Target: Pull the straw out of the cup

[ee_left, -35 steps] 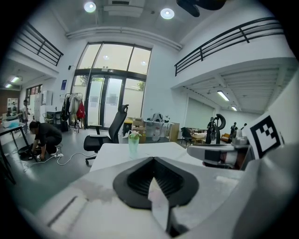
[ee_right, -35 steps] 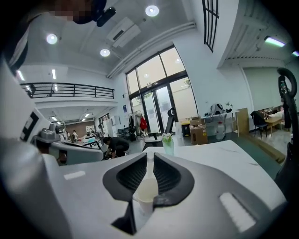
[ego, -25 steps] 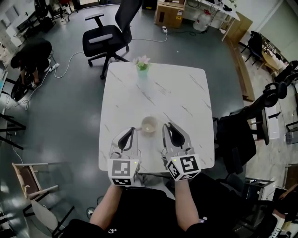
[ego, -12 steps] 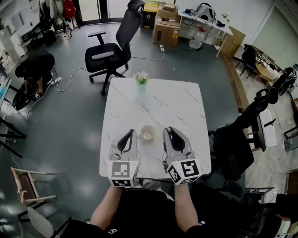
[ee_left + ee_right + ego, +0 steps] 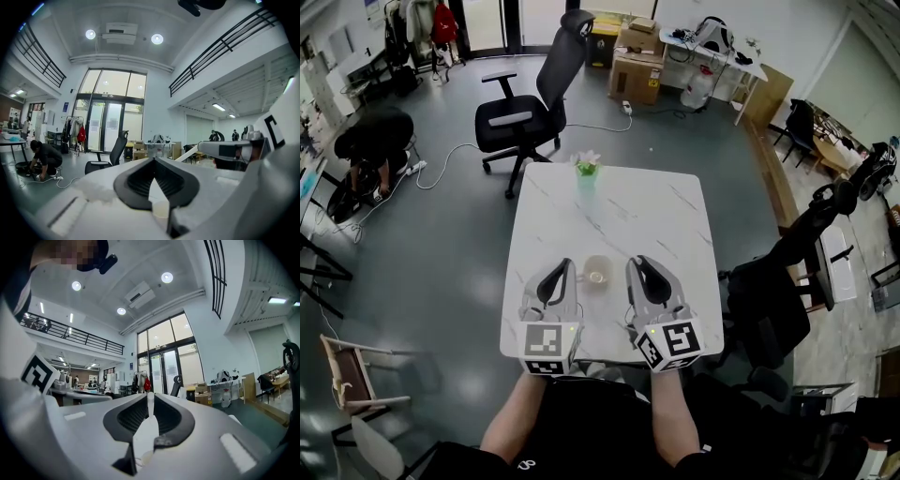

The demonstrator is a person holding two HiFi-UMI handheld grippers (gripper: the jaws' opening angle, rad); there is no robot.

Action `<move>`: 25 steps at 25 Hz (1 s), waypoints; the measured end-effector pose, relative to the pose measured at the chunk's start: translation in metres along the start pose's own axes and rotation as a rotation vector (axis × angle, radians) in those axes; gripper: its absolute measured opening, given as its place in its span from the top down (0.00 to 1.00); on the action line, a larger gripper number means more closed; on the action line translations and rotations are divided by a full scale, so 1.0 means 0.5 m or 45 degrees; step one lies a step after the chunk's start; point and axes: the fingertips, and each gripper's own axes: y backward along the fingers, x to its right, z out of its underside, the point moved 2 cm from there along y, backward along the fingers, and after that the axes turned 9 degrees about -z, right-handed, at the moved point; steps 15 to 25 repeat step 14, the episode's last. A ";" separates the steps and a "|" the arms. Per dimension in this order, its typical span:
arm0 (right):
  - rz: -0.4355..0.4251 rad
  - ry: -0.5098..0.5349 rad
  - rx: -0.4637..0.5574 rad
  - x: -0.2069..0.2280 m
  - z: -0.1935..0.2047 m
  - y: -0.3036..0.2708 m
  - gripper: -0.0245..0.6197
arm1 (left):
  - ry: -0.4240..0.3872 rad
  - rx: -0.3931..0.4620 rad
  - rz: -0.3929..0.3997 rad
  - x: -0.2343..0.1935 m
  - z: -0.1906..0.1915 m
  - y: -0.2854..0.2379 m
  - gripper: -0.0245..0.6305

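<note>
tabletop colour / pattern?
The tabletop is white, marble-look, with thin grey veins. It shows best in the head view.

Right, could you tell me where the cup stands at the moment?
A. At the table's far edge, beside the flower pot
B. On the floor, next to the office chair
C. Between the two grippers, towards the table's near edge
C: the head view shows the cup on the white marble table, with the left gripper on one side of it and the right gripper on the other.
</note>
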 end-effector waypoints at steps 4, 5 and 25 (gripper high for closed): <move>-0.010 0.000 -0.004 -0.003 0.003 0.001 0.89 | -0.004 -0.003 -0.003 0.003 0.002 0.003 0.96; -0.011 -0.001 -0.006 -0.003 0.004 0.000 0.89 | -0.004 -0.004 -0.003 0.004 0.002 0.003 0.96; -0.003 -0.001 -0.011 0.003 0.006 0.011 0.89 | -0.004 -0.009 0.006 0.014 0.004 0.003 0.96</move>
